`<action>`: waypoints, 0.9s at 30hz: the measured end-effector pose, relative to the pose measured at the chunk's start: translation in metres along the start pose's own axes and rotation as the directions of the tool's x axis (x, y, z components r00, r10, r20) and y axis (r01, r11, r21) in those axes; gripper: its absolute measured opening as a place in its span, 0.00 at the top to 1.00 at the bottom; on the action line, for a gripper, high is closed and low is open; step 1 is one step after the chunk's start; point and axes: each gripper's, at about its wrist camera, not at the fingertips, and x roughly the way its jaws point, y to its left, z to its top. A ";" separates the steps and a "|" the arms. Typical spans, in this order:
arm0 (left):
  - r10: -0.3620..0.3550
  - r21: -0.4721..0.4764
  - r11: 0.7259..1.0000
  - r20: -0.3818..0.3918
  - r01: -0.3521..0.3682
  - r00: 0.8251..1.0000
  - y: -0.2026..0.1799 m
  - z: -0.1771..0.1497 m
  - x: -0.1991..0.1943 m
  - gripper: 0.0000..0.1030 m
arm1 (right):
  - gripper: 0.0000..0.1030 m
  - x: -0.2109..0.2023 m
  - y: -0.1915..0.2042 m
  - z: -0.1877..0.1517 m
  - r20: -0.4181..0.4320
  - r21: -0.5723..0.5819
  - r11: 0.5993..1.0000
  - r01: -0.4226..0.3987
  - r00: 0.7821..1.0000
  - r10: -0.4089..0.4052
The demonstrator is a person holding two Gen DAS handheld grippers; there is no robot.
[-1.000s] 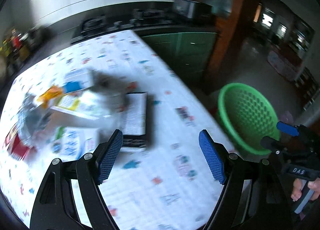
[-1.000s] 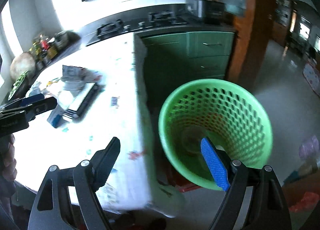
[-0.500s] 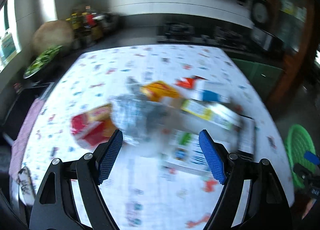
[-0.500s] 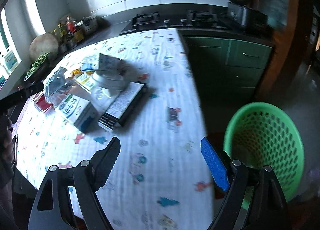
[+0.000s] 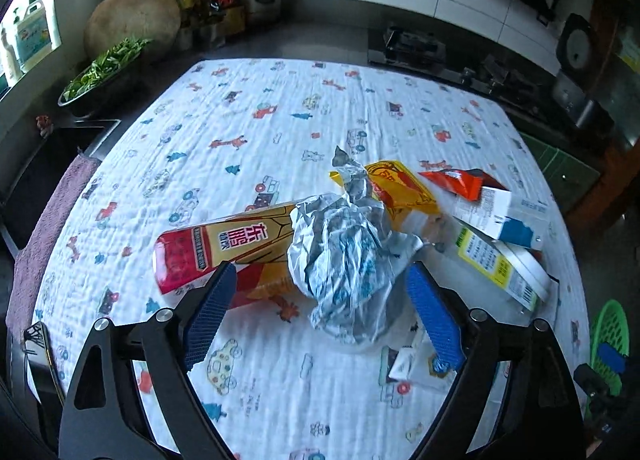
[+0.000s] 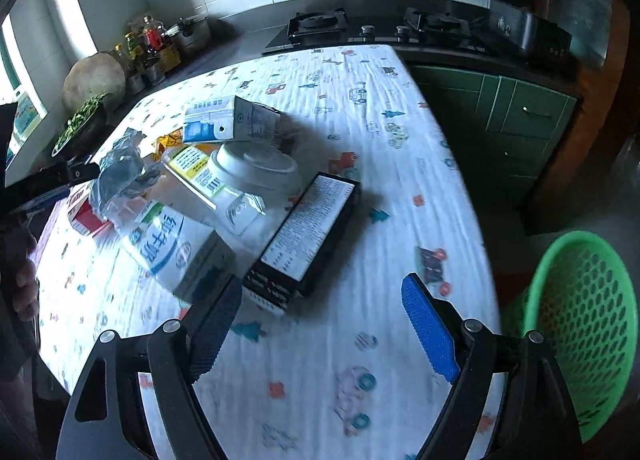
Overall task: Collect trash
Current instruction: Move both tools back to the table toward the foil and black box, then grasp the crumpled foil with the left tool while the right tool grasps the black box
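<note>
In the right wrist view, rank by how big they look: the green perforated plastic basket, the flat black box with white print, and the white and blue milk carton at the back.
1. Green perforated plastic basket, partly cut off by the frame.
2. Flat black box with white print.
3. White and blue milk carton.

The carton lies farthest from the camera, so its true size against the box is unsure.

We see daylight from the window [image 6: 24, 71] glaring on the tablecloth [image 6: 360, 99]; corners bend dark, the nearest edges blur.
</note>
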 end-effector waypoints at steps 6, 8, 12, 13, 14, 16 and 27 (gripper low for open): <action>-0.034 -0.020 0.999 -0.046 0.033 0.998 -0.003 0.006 0.020 0.17 | 0.26 0.024 0.006 0.016 -0.035 0.040 0.999 0.012 0.999 -0.010; -0.043 -0.013 0.999 -0.052 0.042 0.998 -0.005 0.006 0.024 0.20 | 0.28 0.033 0.008 0.020 -0.047 0.049 0.999 0.013 0.999 -0.011; -0.075 -0.008 0.997 -0.075 0.075 0.994 -0.007 0.004 0.031 0.33 | 0.29 0.050 0.009 0.027 -0.074 0.076 0.997 0.026 0.997 -0.021; -0.080 -0.007 0.997 -0.077 0.080 0.994 -0.008 0.004 0.032 0.37 | 0.29 0.056 0.009 0.029 -0.084 0.084 0.996 0.034 0.996 -0.027; -0.085 -0.004 0.996 -0.075 0.085 0.994 -0.008 0.004 0.032 0.39 | 0.29 0.060 0.008 0.030 -0.089 0.089 0.995 0.037 0.996 -0.029; -0.095 0.006 0.995 -0.071 0.096 0.993 -0.010 0.003 0.031 0.49 | 0.31 0.069 0.007 0.032 -0.105 0.108 0.993 0.049 0.994 -0.038; -0.137 0.026 0.990 -0.049 0.139 0.989 -0.009 0.000 0.017 0.78 | 0.49 0.089 0.005 0.038 -0.131 0.127 0.988 0.092 0.988 -0.076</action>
